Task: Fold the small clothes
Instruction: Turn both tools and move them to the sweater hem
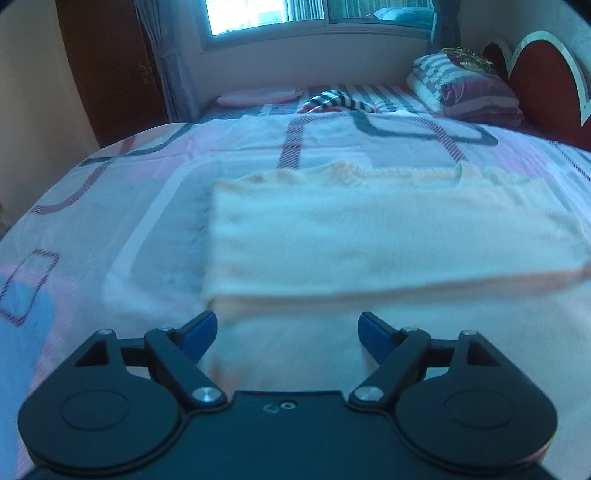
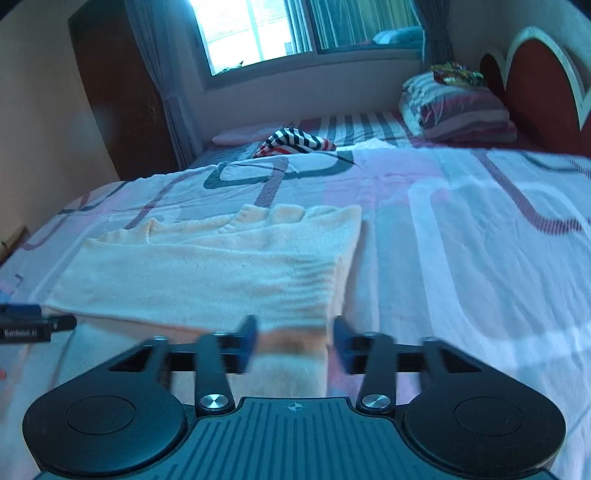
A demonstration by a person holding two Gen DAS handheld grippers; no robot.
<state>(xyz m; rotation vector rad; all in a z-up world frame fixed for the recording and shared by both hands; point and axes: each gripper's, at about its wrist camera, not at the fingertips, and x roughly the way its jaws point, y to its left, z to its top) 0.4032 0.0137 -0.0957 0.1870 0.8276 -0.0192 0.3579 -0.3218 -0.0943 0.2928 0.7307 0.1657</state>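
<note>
Where the cream knitted garment [image 1: 369, 236] lies folded flat on the bed [image 1: 110, 206], my two views split it between them. My left view shows its left folded edge and a thick near fold, blurred, just beyond my left gripper [image 1: 287, 334]. My right view shows the garment's ribbed right end [image 2: 306, 284], which the left view cuts off, and the scalloped far edge more plainly.

My left jaws stand wide, nothing between the blue pads [image 1: 199, 334], the near fold just ahead of them and apart. My right gripper [image 2: 293, 341] has its jaws about half apart; a strip of the ribbed end sits between them, but the pads [image 2: 247, 343] are smeared with motion and I see no press on the cloth. Only the right view catches my left gripper's fingertip, at the garment's left near corner.

Both grippers point down at a slant over the garment's near edge.

Beyond the garment, a striped cloth [image 2: 295, 142] lies crumpled farther up the bed, and a pink item [image 1: 255, 96] left of that. Right of the garment's far side are stacked pillows [image 2: 454, 110] against a red headboard [image 2: 535, 81]. Behind the bed a window [image 2: 258, 33], curtains and a dark wardrobe [image 2: 110, 92].
</note>
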